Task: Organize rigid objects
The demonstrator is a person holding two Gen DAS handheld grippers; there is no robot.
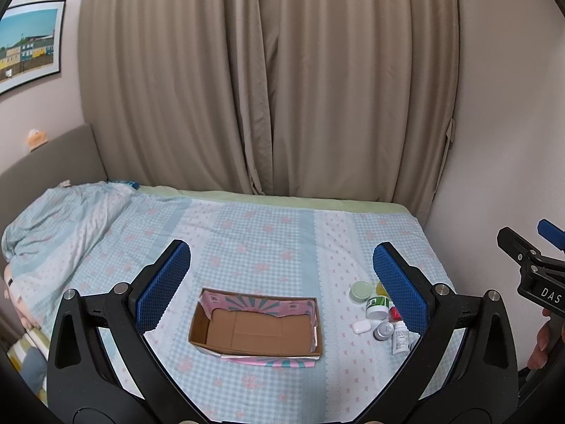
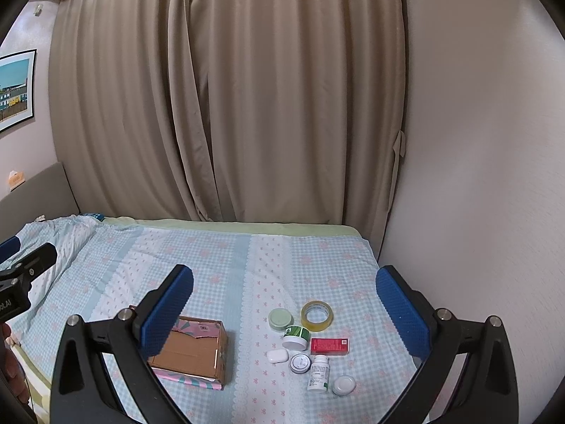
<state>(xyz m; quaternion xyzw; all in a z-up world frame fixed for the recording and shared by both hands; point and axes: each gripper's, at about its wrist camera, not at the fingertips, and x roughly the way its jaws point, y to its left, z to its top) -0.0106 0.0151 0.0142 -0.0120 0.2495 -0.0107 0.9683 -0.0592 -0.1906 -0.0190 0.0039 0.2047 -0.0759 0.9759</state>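
Left wrist view: I am holding my left gripper (image 1: pixel 281 282) above the bed (image 1: pixel 247 233), its blue pads spread wide and gripping nothing.
Right wrist view: I am holding my right gripper (image 2: pixel 284 304) the same way, pads wide apart and gripping nothing.
Box: one open cardboard box (image 1: pixel 256 325) is lying on the bedspread, nothing inside it, sitting between my left pads in that view.
Small things, counted: eight are sitting in one cluster to the right of the box.
Items: one tape roll (image 2: pixel 316 315), one green-lidded jar (image 2: pixel 280 319), one green-labelled tub (image 2: pixel 296 338), one red carton (image 2: pixel 329 346), one white case (image 2: pixel 277 356), one silver tin (image 2: pixel 300 363), one white bottle (image 2: pixel 319 372), one white-capped jar (image 2: pixel 343 385).
Spacing: the cluster is sitting tight, several pieces touching or just beside each other; it is lying well apart from the box.
Edges: the bed's far edge is meeting the curtain (image 2: pixel 226 106); its right edge is running along the wall (image 2: pixel 476 176).
Open room: bare bedspread is stretching beyond the box and cluster; a bunched quilt (image 1: pixel 60 219) is filling the far left.
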